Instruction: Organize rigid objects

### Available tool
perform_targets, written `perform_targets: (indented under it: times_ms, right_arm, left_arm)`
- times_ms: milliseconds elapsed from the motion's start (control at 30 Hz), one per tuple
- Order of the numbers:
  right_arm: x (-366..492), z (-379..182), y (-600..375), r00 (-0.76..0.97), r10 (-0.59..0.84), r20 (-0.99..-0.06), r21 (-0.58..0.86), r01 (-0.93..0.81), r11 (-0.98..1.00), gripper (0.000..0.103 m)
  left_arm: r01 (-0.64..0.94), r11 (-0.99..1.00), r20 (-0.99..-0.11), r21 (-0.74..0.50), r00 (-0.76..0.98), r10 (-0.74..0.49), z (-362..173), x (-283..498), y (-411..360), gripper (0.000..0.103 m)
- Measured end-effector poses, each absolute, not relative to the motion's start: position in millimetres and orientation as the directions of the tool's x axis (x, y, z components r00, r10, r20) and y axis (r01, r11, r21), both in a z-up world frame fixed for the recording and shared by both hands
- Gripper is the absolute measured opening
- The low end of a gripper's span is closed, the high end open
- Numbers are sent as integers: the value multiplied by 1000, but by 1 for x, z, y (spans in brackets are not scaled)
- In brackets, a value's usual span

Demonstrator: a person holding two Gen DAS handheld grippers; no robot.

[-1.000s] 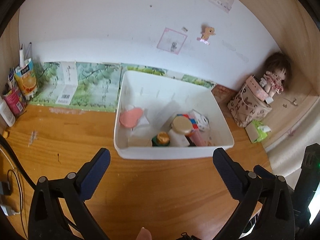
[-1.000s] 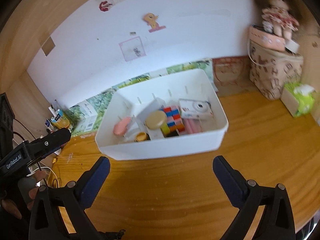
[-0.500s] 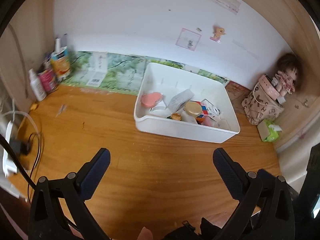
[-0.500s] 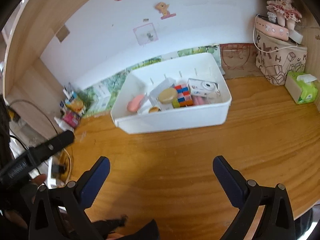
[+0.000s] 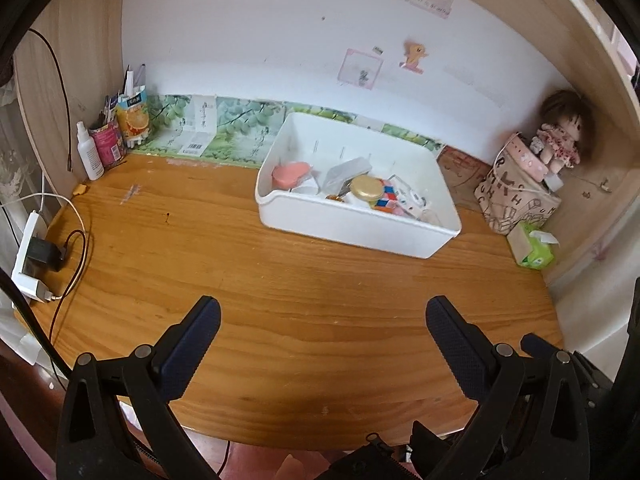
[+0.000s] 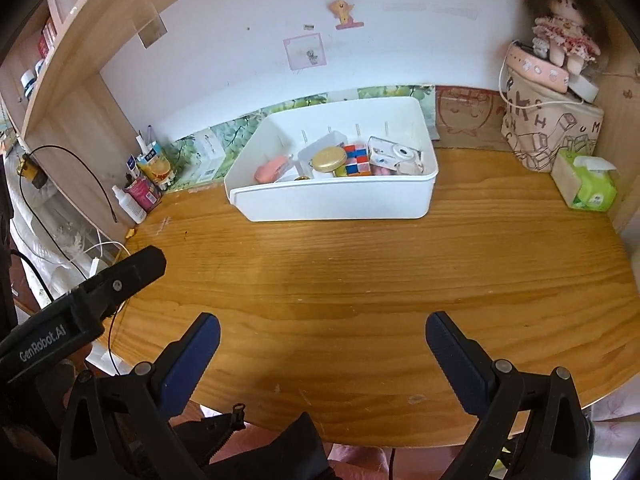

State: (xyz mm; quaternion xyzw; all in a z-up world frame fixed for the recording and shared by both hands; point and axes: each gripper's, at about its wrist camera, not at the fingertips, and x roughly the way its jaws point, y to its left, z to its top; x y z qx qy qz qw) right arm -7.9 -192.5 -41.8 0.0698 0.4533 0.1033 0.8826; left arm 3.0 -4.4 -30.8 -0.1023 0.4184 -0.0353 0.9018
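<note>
A white bin (image 5: 352,232) (image 6: 336,204) stands at the back of the wooden desk. It holds a pink case (image 5: 290,172), a gold-lidded jar (image 5: 366,188), a colour cube (image 6: 356,158), a small camera (image 6: 394,152) and a clear box (image 6: 320,148). My left gripper (image 5: 320,316) is open and empty, over the desk's near edge, far from the bin. My right gripper (image 6: 322,332) is open and empty, also near the front edge. The left gripper's body shows in the right wrist view (image 6: 80,312).
A patterned bag (image 5: 516,196) with a doll (image 5: 560,140) and a green tissue pack (image 5: 534,246) stand at the right. A spray bottle (image 5: 90,152) and cartons (image 5: 134,116) stand back left. A power strip (image 5: 34,252) with cables lies at the left edge.
Both grippers have pulled back from the bin toward the desk's front edge and risen. The bin now looks smaller and farther. Both stay open.
</note>
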Motion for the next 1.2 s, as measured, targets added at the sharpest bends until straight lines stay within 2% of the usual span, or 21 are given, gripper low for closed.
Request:
perform_targets:
  times_ms: [100,467,1033,1200]
  right_arm:
    - [-16,-33,-197,598,224,-770,194,-115,974,103]
    - [-6,-33,-213,604,200,-771,183,-90,979,103]
    - [26,-41,-224,574,231,-786,186,-136,973,103]
    - [27,-46,-226,558,240,-794,198,-136,971,103]
  left_arm:
    - [4,979,-719,-206,677,-154,-25,-2,-13,102]
    - [12,983,-708,-185,692,-142,-23,9,-30,102]
    - [-13,993,-713,-120,696,-77,-21,26,-49,102]
    - [-10,997,-745,-72,666,-47,-30,28,-54,102]
